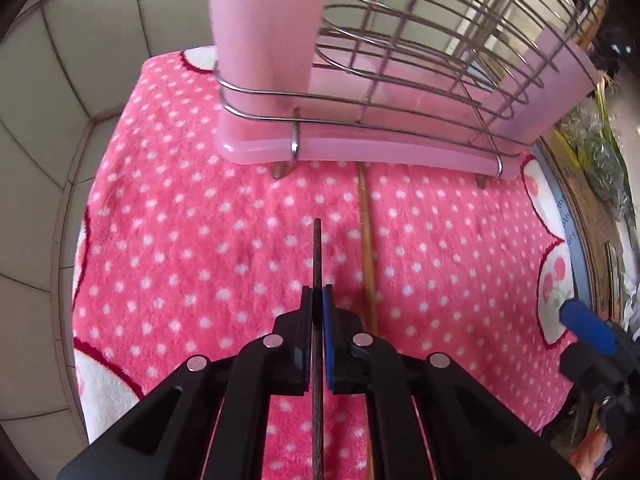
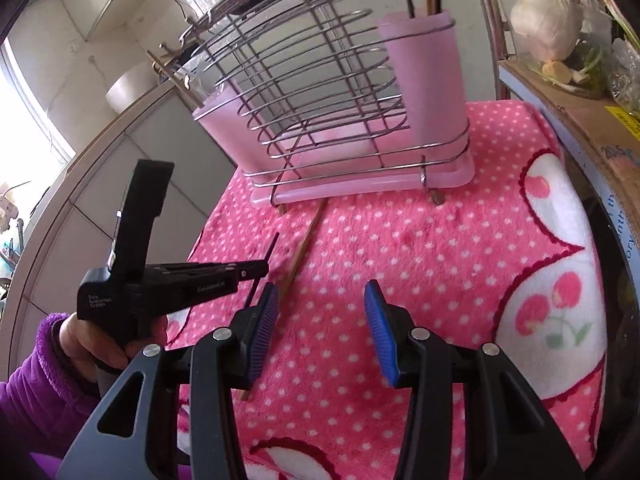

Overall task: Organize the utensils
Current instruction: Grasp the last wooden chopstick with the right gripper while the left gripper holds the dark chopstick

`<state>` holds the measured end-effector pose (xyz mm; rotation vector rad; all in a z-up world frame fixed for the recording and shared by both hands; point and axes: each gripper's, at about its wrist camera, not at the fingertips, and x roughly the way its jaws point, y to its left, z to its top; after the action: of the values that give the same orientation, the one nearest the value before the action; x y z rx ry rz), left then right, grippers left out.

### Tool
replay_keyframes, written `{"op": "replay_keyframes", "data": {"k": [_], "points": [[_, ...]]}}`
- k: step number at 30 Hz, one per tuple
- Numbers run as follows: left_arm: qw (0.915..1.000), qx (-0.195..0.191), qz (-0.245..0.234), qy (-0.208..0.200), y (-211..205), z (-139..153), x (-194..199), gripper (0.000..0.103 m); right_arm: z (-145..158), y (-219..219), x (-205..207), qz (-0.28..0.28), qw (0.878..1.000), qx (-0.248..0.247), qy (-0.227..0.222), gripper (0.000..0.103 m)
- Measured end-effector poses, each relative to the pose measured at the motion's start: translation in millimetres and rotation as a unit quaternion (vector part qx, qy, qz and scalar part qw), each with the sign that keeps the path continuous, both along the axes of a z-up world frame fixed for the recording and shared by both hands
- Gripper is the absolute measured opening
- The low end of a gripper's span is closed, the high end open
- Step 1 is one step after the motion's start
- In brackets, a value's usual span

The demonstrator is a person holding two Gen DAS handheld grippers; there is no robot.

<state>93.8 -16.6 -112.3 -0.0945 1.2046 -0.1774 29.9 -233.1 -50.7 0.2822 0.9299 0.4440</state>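
The left hand-held gripper [image 1: 317, 300] was clamped shut on a dark chopstick [image 1: 318, 248], pinched somewhere along its length so that a thin tip stuck out ahead of the pads, pointing toward the pink utensil holder [image 1: 360, 152]. With so slender a rod held by narrow pads, it could likely pivot or slip during a lift, and its tip might catch on the wire rack [image 1: 420, 60] instead of dropping into a pink cup [image 2: 420, 60].

The right hand-held gripper [image 2: 320, 320] hung with its jaws apart and nothing between them, above the pink dotted towel [image 2: 400, 260]. A lighter wooden chopstick [image 2: 304, 248] lay on the towel just beside the dark one, its far end reaching under the holder's base; a sideways grab there could likely push it further under.
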Motion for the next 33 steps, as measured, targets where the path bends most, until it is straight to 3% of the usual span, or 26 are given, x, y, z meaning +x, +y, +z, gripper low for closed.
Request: {"op": "replay_keyframes", "data": {"k": [5,12,13,15,20,29,33], "points": [[0.9991,-0.015,0.039,-0.002,33,6,-5,0.004,-18,40,2,0.042,0.998,0.006,0.053,0.045],[0.9979,-0.035,0.053,-0.007,61,9,-11,0.004,-47,98,7,0.077,0.99,-0.076,0.089,0.044],[0.9977,-0.04,0.055,-0.006,64,8,-11,0.004,-51,104,7,0.077,0.989,-0.09,0.091,0.041],[0.9974,-0.046,0.056,-0.007,65,6,-12,0.004,-60,111,10,0.073,0.986,-0.11,0.102,0.016],[0.9968,-0.058,0.054,-0.011,68,7,-13,0.004,-59,107,7,0.061,0.985,-0.124,0.1,0.007],[0.9974,-0.055,0.046,-0.002,65,3,-8,0.004,-52,77,-3,0.072,0.979,-0.114,0.152,0.008],[0.9979,-0.05,0.039,0.008,63,-2,-4,0.004,-38,72,8,0.079,0.981,-0.099,0.146,0.027]]}}
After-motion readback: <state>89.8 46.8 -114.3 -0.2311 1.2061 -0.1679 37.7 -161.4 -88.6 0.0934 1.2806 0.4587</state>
